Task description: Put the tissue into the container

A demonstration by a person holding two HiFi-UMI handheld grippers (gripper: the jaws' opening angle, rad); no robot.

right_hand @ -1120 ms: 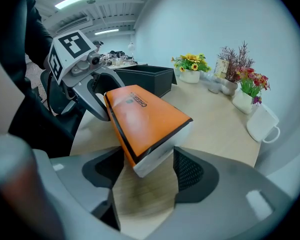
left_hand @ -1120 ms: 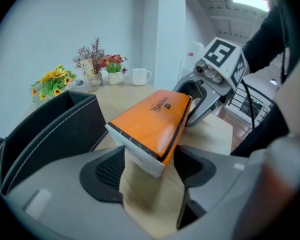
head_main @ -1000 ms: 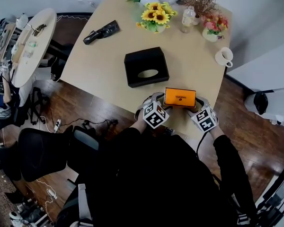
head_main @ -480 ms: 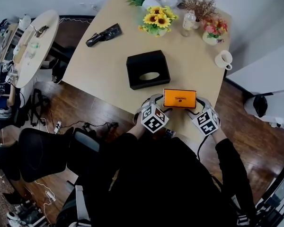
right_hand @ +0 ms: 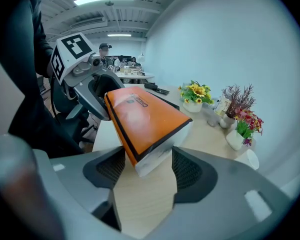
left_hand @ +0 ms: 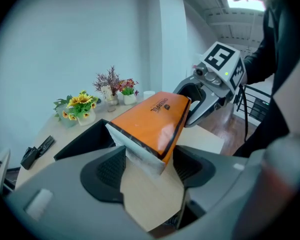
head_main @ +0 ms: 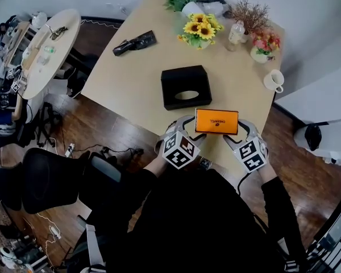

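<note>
An orange tissue pack (head_main: 216,121) with white ends hangs just above the wooden table's near edge. My left gripper (head_main: 187,126) is shut on its left end, and my right gripper (head_main: 242,129) is shut on its right end. In the left gripper view the tissue pack (left_hand: 152,120) sits between the dark pads of the left gripper (left_hand: 149,165), with the right gripper (left_hand: 206,95) beyond it. In the right gripper view the tissue pack (right_hand: 144,119) fills the right gripper (right_hand: 148,170). The black container (head_main: 186,87), with an oval slot on top, stands just behind and left of the pack.
Sunflowers (head_main: 200,30), a bottle (head_main: 236,34), a flower pot (head_main: 263,46) and a white mug (head_main: 273,81) line the table's far side. A black object (head_main: 135,42) lies at the far left. A round side table (head_main: 42,47) and an office chair (head_main: 48,178) stand on the left.
The head view has shifted. Both grippers still hold the tissue pack, which now sits slightly nearer the black container.
</note>
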